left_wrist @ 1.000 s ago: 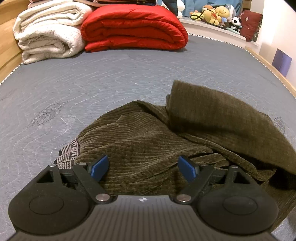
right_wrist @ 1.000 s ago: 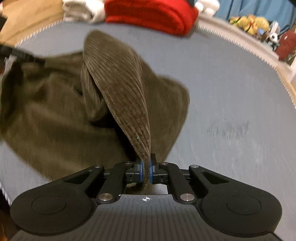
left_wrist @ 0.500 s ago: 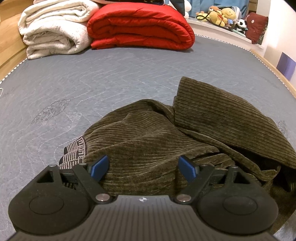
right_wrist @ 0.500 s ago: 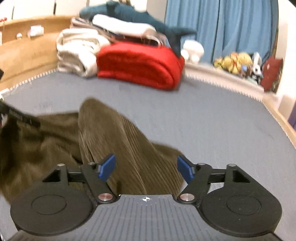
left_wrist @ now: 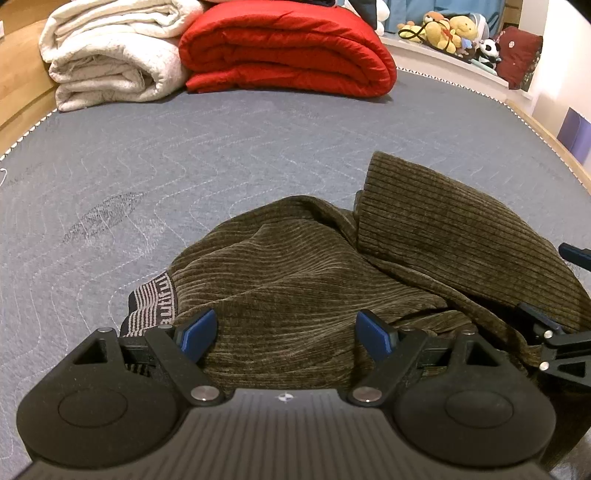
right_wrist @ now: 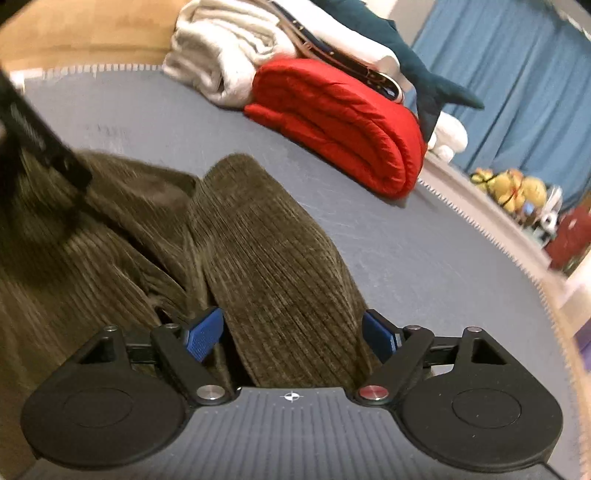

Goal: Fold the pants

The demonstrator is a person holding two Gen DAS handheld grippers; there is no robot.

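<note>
Nearest, left tool point(left_wrist: 283, 334) stands spread over the crumpled pants point(left_wrist: 295, 280). Right tool point(right_wrist: 293, 334) is opening, a pant leg lying loose between its pads. Pants rest on the bed point(left_wrist: 221, 147); folded red quilt point(left_wrist: 288, 48) lies beyond.

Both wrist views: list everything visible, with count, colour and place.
pants: one, olive corduroy, crumpled on mattress near both grippers
mattress: one, grey quilted, under everything
red quilt: one, folded, far end
white blanket: one, folded, left of red quilt
shark plush: one, dark teal, atop the pile
stuffed toys: several, mostly yellow, far ledge
curtain: blue, background
left gripper: black, blue pads, jaws open over pants
right gripper: same, jaws opening, pant leg between them, unpressed
</note>
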